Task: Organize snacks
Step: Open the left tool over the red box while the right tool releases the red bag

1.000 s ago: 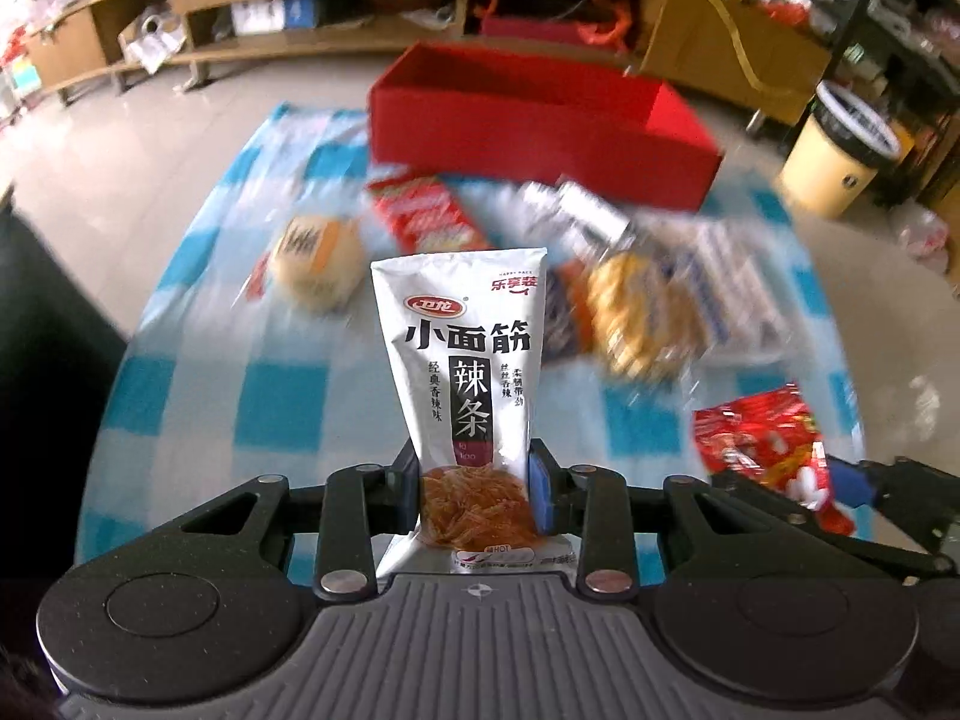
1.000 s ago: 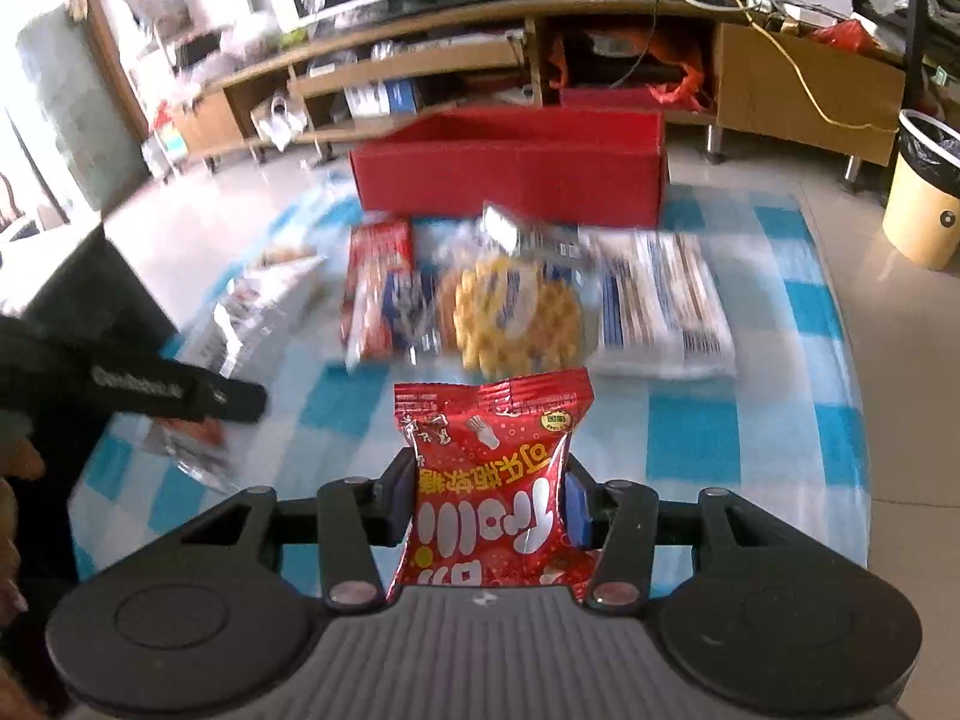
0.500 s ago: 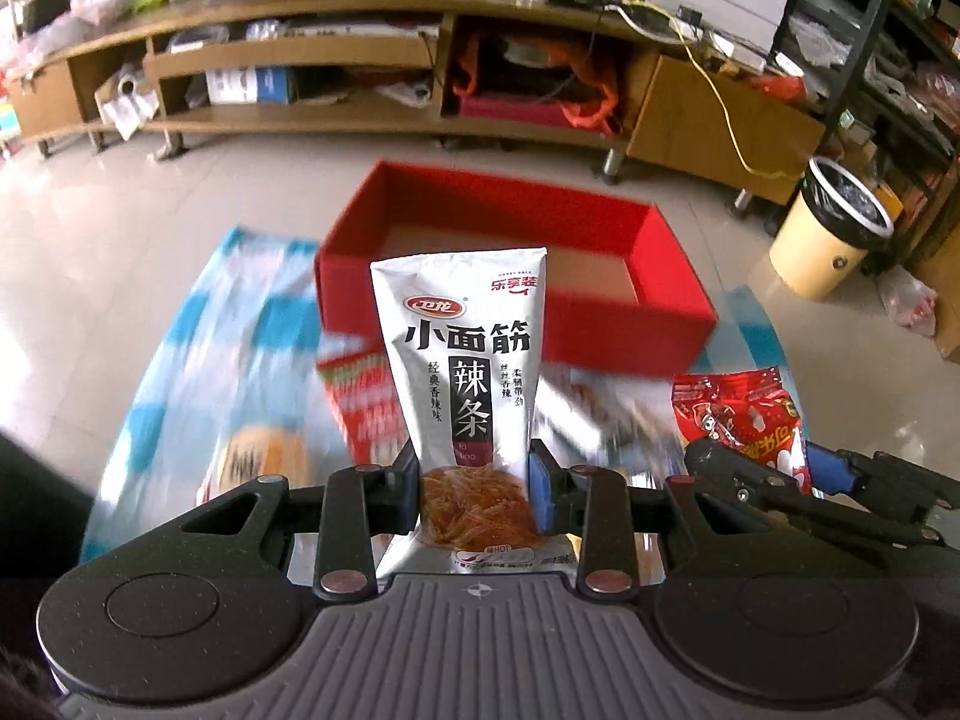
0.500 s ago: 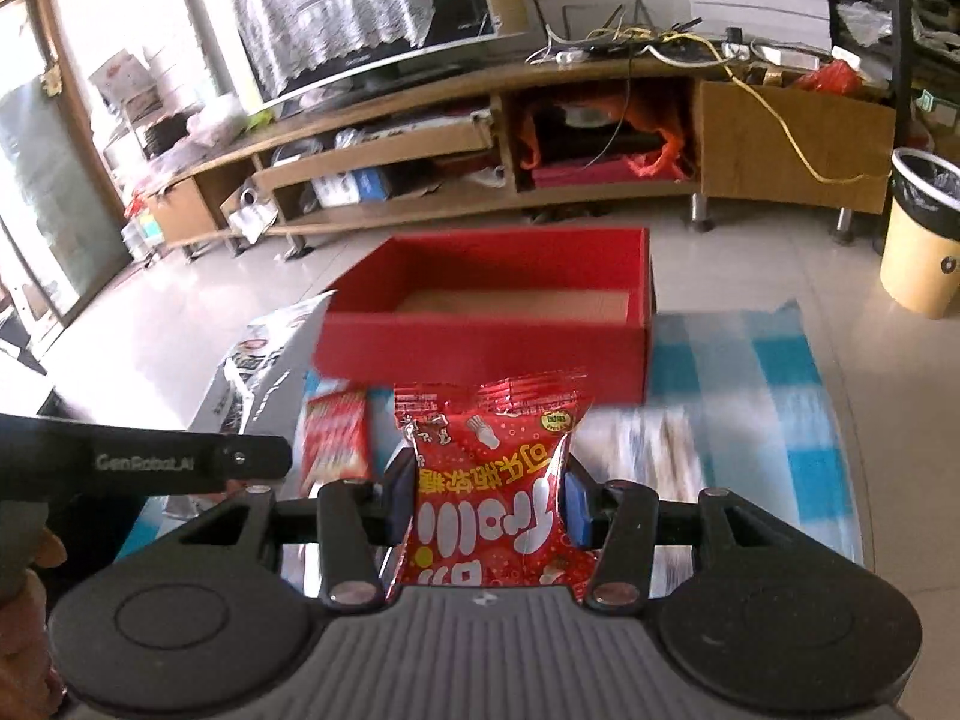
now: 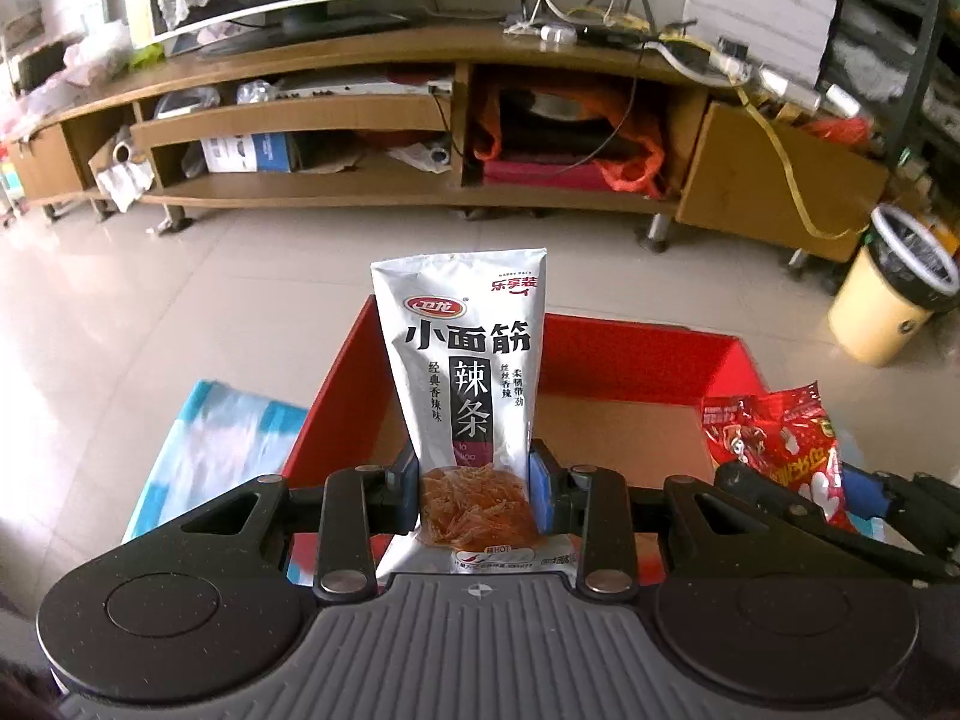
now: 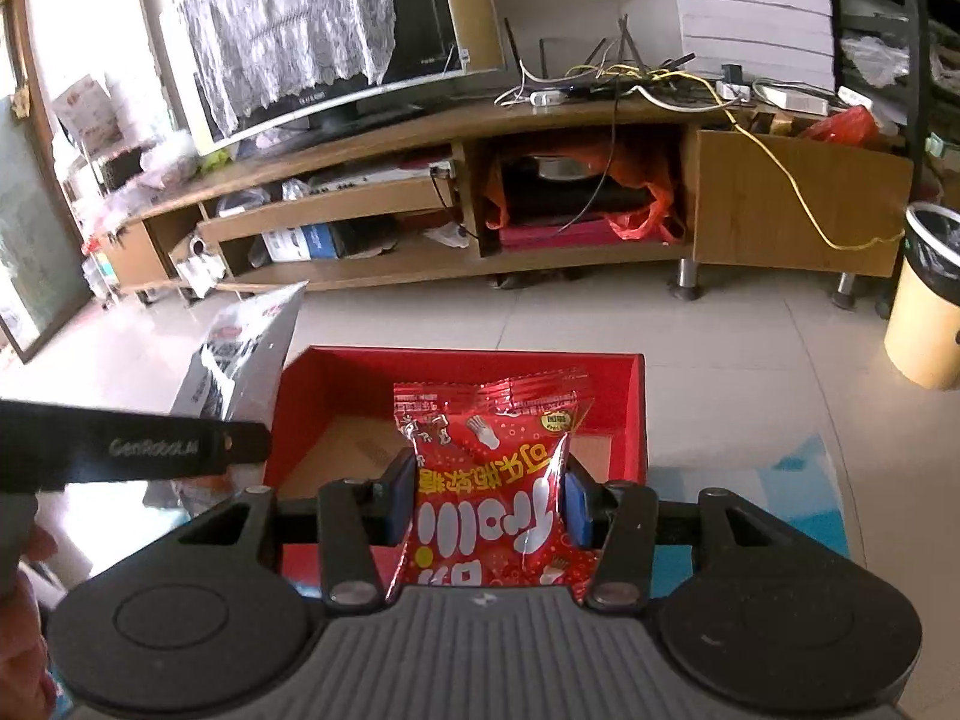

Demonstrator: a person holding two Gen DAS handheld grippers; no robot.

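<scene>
Between our left gripper's [image 5: 474, 489] blue pads stands a white pouch [image 5: 462, 372], clamped at its lower part, upright over the near left of the red box [image 5: 336, 396]. We read "小面筋" in bold black across it, "辣条" on a dark panel, a red oval "卫龙" logo, "乐享装" in red at its top right corner, and "HOT" by a chilli mark near the bottom; a clear window shows orange strips. Our right gripper [image 6: 489, 501] is closed on a red packet [image 6: 492, 480], held upside down, so its white characters read inverted; we make out "可乐" among them, the rest unclear. That packet hangs over the box's near edge, and the box's brown cardboard floor [image 6: 354, 450] shows bare behind it. From the right wrist view, the left gripper's black arm bears "GenRobot.AI" in grey. A blue-and-white checked cloth [image 5: 222, 438] lies under the box, showing at its left side. Beyond stand a wooden TV cabinet [image 5: 372, 120] and a yellow bin [image 5: 888, 312] on the tiled floor.
</scene>
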